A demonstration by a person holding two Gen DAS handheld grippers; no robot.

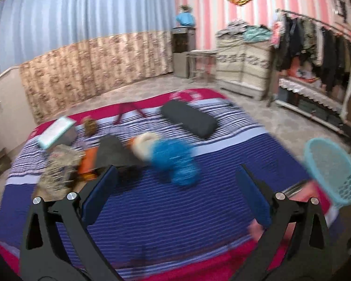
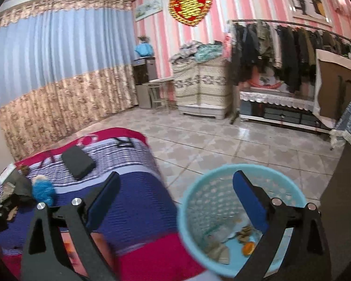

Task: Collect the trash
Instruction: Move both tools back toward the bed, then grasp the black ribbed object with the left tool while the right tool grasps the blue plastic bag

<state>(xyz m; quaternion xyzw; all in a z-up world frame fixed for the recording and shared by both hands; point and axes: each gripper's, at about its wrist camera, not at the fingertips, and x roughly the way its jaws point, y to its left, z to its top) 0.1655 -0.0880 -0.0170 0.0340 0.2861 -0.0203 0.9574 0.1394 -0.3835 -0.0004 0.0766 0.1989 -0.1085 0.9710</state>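
Right hand-held gripper [image 2: 175,194] gapes over upright basket [image 2: 222,182].

The bed [image 1: 175,222] occupies the near foreground, with the curtain [image 1: 82,46] behind it along the far wall. On the bed, a flat case [image 1: 188,119] lies toward the far edge; a stuffed toy [image 1: 173,161] lies nearer, at centre; a box [image 1: 56,132] and a pile of clothing [image 1: 60,171] lie to the toy's left. The waste basket [image 2: 241,217] stands on the floor just beside the bed's right edge and contains scraps of trash [image 2: 231,243]. Across the floor, a covered cabinet [image 2: 202,89] stands against the far wall, with a water dispenser [image 2: 145,82] to its left and a clothes rack [image 2: 280,51] to its right.
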